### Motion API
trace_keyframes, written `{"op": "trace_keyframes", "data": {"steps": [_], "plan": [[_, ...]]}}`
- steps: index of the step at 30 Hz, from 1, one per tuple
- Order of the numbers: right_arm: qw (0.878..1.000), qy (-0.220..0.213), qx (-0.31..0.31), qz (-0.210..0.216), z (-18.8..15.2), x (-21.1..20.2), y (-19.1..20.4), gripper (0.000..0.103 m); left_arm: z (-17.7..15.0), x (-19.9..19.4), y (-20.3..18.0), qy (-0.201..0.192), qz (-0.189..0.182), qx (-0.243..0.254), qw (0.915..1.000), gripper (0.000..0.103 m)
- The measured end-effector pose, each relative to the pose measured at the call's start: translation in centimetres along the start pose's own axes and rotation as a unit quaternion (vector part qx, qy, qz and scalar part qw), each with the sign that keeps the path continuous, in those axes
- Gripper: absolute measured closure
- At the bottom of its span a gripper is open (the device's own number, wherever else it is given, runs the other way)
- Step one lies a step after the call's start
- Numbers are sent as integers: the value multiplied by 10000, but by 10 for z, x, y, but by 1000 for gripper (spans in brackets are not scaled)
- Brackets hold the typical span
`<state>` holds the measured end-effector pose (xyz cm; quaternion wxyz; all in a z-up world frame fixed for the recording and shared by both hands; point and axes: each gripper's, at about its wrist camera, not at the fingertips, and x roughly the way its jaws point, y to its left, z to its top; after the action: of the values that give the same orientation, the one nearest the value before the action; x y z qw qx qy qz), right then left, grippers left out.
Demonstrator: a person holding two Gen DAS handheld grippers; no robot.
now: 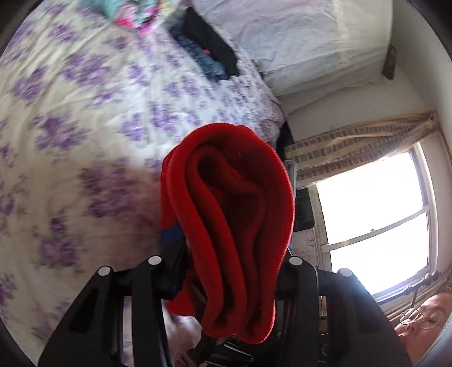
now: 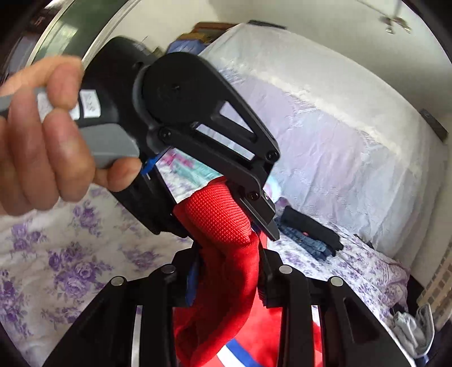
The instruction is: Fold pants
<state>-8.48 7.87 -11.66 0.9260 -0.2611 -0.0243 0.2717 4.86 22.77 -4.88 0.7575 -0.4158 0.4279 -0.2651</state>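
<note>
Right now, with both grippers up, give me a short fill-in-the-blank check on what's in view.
1. Both grippers are shut on the ____ pants.
2. The bedspread has a ____ flower print.
3. In the right wrist view, the left gripper is held in a person's ____.
4. The folded dark clothes lie on the ____.

Missing words: red; purple; hand; bed

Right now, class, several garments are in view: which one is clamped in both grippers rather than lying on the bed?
The red pants. The dark folded clothes and the colourful pile lie on the bedspread.
</note>
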Motion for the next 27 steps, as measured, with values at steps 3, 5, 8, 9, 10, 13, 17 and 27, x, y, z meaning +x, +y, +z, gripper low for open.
{"op": "trace_keyframes", "data": {"steps": [3,5,8,9,10,13,17,27], "plan": [[9981,-157,555,-223,-7,-18,-35,69,-2,21,-33,65,-62,404,9991,60],[9943,-173,999,-334,-20,-29,-60,68,-5,45,-53,216,-96,585,9980,60],[9849,-71,1664,-478,-45,-47,-94,68,-9,91,-75,492,-80,781,9957,59],[9809,0,1871,-529,-54,-51,-105,68,-11,108,-80,590,-49,812,9949,59],[9760,86,2096,-577,-66,-56,-117,67,-15,122,-84,692,-27,832,9941,59],[9573,360,2810,-572,-99,-65,-150,67,-22,171,-94,1009,147,873,9910,59],[9214,793,3789,-352,-151,-56,-191,67,-30,231,-92,1326,614,821,9859,58],[8548,978,5096,43,-215,-56,-232,31,-52,261,-110,1346,974,1209,9787,22]]}}
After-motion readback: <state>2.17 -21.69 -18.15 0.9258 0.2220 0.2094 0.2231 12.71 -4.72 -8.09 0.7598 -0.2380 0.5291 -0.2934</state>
